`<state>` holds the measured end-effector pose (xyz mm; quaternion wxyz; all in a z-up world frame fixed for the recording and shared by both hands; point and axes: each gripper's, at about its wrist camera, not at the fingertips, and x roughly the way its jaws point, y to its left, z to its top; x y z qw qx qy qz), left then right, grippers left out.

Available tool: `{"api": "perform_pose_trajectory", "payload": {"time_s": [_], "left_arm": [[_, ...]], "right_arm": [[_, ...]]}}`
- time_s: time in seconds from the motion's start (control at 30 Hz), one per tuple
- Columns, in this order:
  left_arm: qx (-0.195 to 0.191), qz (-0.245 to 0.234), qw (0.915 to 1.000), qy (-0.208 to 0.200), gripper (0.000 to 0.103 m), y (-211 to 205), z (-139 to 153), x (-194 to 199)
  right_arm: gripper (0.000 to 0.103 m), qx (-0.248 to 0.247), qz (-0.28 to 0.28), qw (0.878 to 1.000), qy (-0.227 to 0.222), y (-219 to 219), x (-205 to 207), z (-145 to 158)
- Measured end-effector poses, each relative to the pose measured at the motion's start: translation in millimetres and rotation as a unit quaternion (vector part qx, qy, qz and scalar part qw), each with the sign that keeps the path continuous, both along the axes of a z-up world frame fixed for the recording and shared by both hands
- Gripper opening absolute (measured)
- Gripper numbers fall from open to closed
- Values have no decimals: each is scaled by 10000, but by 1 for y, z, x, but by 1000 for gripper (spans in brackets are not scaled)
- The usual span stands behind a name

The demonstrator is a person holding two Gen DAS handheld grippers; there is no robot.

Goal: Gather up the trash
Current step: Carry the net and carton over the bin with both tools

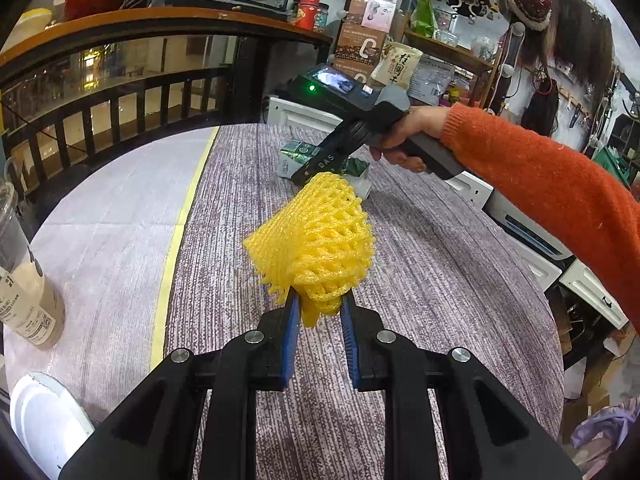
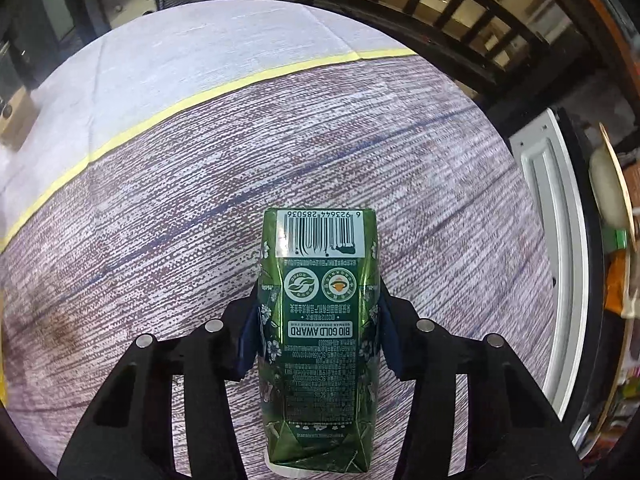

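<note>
From the left wrist camera, the left gripper [image 1: 317, 304] has its blue pads [image 1: 291, 328] clamped on the lower end of a yellow foam fruit net [image 1: 316, 240], held up over the purple-streaked tablecloth [image 1: 420, 280]. Beyond it the right gripper [image 1: 320, 162], in a hand [image 1: 404, 136] with an orange sleeve [image 1: 552, 196], reaches to a green carton [image 1: 298, 152] near the table's far edge.

From the right wrist camera, the right gripper [image 2: 318, 320] is closed on the green carton [image 2: 318, 320], its barcode end pointing away, over the tablecloth [image 2: 200, 200]; a yellow stripe [image 2: 160, 116] crosses the cloth toward its far edge.
</note>
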<state>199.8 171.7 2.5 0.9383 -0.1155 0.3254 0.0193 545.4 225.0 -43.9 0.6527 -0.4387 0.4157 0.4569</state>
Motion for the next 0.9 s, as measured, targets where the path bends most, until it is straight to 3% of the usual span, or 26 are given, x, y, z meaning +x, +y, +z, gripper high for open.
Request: {"api": "perform_pose_trajectory", "payload": {"time_s": [0.13,0.33,0.7,0.9], "left_arm": [[-38,-41,10000,-51,20,-4,3,-3],[-40,10,10000,-42,20,-7,6,-10],[40,5,9999,-115,20,-28,13,-22],[80,-145,9998,-148,20,-49,17,-27]], "right_arm": [[49,176,-504,9985,-92,-14,-5,2],[49,849,-909,9922,-16,-48,-23,23],[49,2080,-927,9733,271,-124,-93,67],[49,2473,-1031,9630,291,-178,-137,80]]}}
